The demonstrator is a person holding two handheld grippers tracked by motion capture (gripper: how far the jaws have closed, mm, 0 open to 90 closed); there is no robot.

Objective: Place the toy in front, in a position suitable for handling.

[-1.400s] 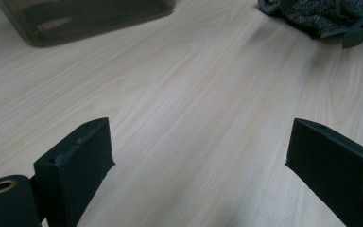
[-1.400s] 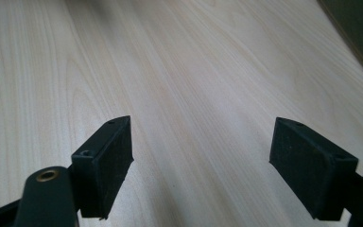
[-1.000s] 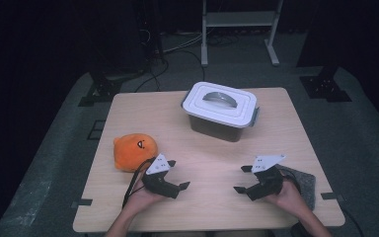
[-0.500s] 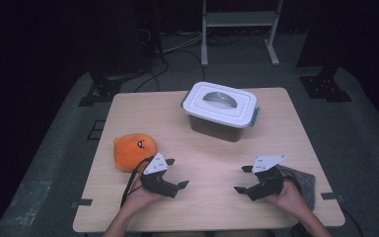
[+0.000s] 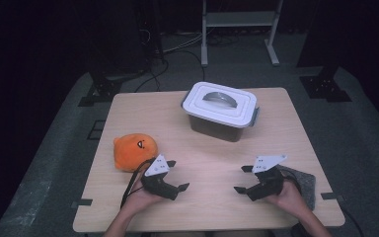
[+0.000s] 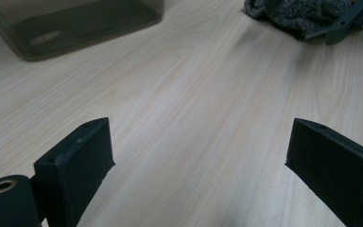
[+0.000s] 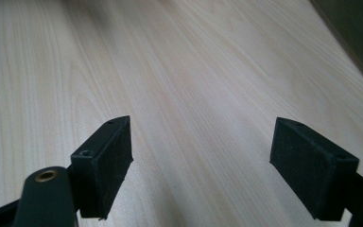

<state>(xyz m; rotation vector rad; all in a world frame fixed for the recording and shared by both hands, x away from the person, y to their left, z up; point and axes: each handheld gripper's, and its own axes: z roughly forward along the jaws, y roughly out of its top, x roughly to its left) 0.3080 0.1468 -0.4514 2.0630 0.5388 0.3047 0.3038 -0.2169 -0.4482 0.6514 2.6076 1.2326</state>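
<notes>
Near the front of the wooden table (image 5: 207,148), my left gripper (image 5: 177,175) rests in a hand, open, jaws pointing right with nothing between them. My right gripper (image 5: 242,179) faces it from the right, also open and empty. In the left gripper view the left gripper (image 6: 198,156) has its jaws spread wide over bare wood. The right gripper (image 7: 201,161) shows the same in the right gripper view. An orange plush toy (image 5: 134,150) lies just left of and behind the left gripper. A translucent box with a white handled lid (image 5: 220,106) stands at the table's middle back.
A grey cloth (image 5: 303,180) lies under the right hand near the right front corner, and the cloth (image 6: 302,14) also appears beside the other gripper in the left gripper view. The box's lower wall (image 6: 75,23) stands ahead. Dark stands and cables sit on the floor behind the table.
</notes>
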